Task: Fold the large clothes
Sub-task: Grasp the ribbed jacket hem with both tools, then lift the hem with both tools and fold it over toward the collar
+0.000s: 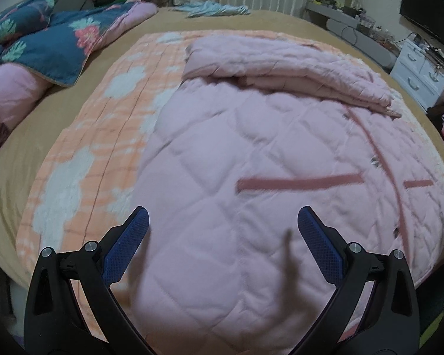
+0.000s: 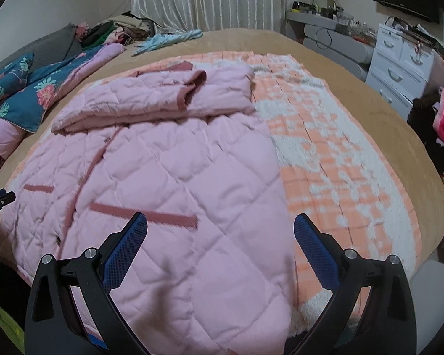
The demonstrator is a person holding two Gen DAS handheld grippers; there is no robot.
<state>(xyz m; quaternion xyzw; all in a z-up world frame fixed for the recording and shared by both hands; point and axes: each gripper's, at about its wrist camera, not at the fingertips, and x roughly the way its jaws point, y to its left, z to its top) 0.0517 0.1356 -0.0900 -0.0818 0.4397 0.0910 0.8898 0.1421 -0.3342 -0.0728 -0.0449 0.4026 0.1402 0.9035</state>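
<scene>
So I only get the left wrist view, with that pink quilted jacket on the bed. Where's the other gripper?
Observer: The right gripper is open, over the pink quilted jacket's near right edge.
Operator: Anything folded in?
Observer: One sleeve lies across the top, and its dark-pink cuff shows here.
Operator: What's right of the jacket?
Observer: A wide bare strip of the orange-and-white blanket.

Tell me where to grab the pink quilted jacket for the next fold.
Grip the pink quilted jacket at its near hem corners, coming from the near bed edge. The sleeves already lie folded across its top, and both the left gripper and right gripper hover open there.
</scene>
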